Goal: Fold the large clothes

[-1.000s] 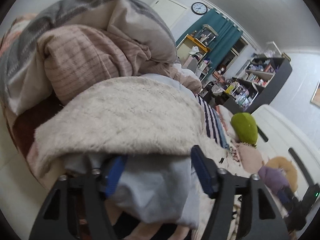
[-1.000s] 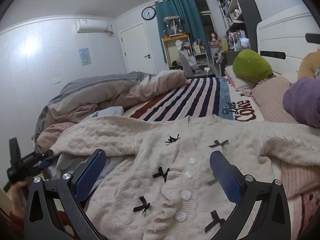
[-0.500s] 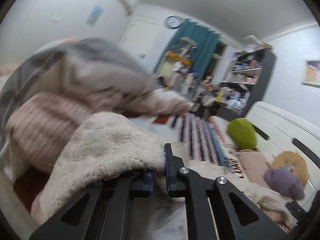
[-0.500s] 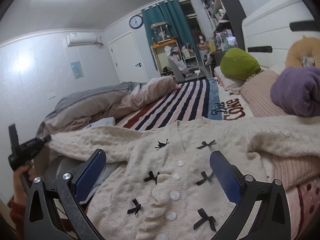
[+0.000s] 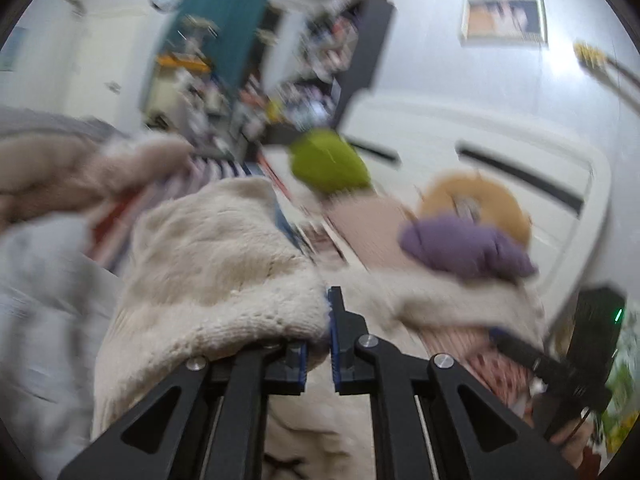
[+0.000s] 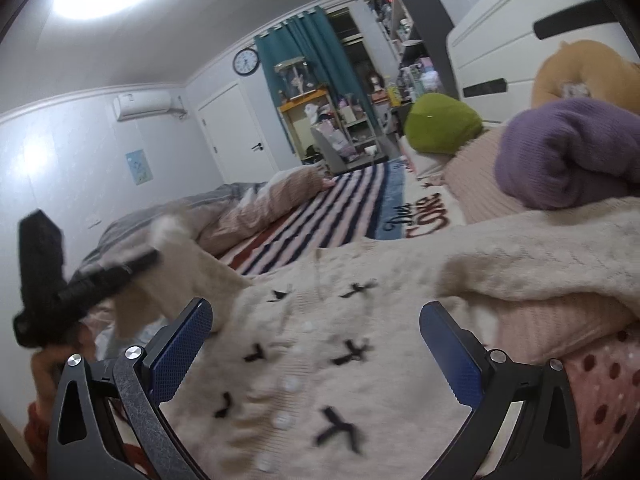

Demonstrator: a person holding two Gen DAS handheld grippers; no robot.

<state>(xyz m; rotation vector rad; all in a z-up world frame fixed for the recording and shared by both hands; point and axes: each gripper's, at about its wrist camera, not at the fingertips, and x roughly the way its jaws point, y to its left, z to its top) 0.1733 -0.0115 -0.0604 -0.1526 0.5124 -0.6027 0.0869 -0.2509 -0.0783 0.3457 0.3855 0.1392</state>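
Note:
A cream knit cardigan with black bows and white buttons lies spread on the bed. My left gripper is shut on its cream sleeve, which drapes over the left finger and hides its tip. In the right wrist view the left gripper holds that sleeve lifted at the cardigan's left side, a hand below it. My right gripper hovers open just above the button front, nothing between its blue pads. The right gripper's black body shows at the right of the blurred left wrist view.
A purple knit bundle, a green cushion and an orange plush sit by the white headboard. A striped blanket and a heaped grey and pink duvet lie beyond the cardigan. Shelves crowd the far wall.
My left gripper shut on the sleeve, then lifted it and swung it right, toward the cardigan's body, rolling as it went. The right gripper stayed open and moved closer over the button front.

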